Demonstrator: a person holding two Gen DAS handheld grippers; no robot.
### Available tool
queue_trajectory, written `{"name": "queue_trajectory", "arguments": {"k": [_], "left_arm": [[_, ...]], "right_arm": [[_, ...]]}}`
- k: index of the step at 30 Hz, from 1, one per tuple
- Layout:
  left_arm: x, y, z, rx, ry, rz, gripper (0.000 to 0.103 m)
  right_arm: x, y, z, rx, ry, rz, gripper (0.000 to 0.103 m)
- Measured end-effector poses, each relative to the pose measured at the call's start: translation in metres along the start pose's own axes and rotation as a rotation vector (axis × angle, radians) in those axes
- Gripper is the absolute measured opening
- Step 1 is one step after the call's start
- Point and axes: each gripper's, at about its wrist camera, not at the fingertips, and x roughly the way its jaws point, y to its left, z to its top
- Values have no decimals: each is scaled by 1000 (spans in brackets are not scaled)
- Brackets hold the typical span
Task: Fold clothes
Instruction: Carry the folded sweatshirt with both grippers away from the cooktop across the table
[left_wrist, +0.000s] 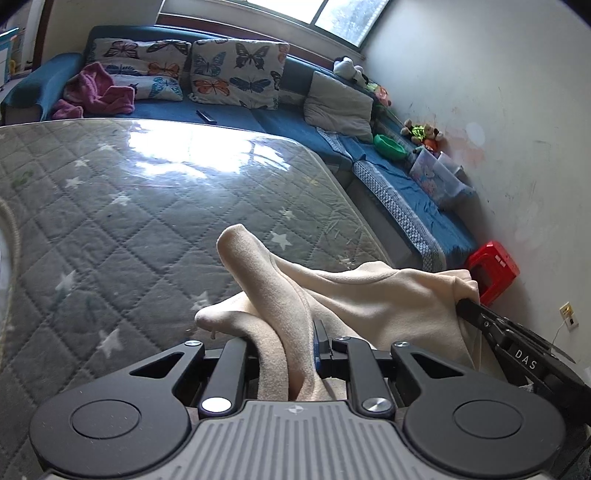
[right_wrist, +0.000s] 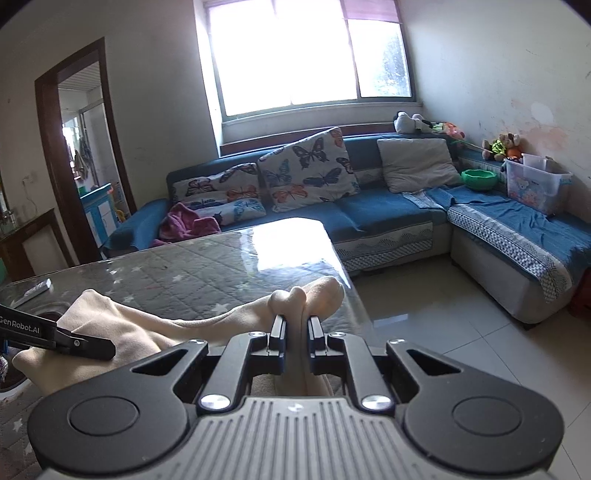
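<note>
The jaws of both grippers are clenching the same cream garment (left_wrist: 354, 295). In the left wrist view, the left gripper (left_wrist: 284, 343) is pinching a thick fold of the cloth, which is bulging up and forward past its fingers. The right gripper (left_wrist: 476, 310) is showing at the right edge of that view, biting the cloth's far corner. In the right wrist view, the right gripper (right_wrist: 295, 328) is squeezing a bunched ridge of the garment (right_wrist: 140, 325) between its jaws, and the left gripper (right_wrist: 92, 345) is reaching in from the left edge onto the cloth.

The garment is stretching between the two grippers over the near end of the tabletop (left_wrist: 147, 206), which is wearing a grey quilted cover with white stars under a glossy sheet. Beyond the tabletop, a blue sofa (right_wrist: 369, 210) is wrapping around the corner of the room, carrying butterfly cushions (right_wrist: 306, 166), and a purple towel (right_wrist: 188, 221) is lying at the sofa's left end.
</note>
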Motion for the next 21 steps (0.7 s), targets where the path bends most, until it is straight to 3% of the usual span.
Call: {"name": "queue_trajectory", "arguments": {"k": [21], "left_arm": [[26,-16,-14,114,39,74,17]], "right_arm": [[31,-19,-23,23,86,-51,10]]}}
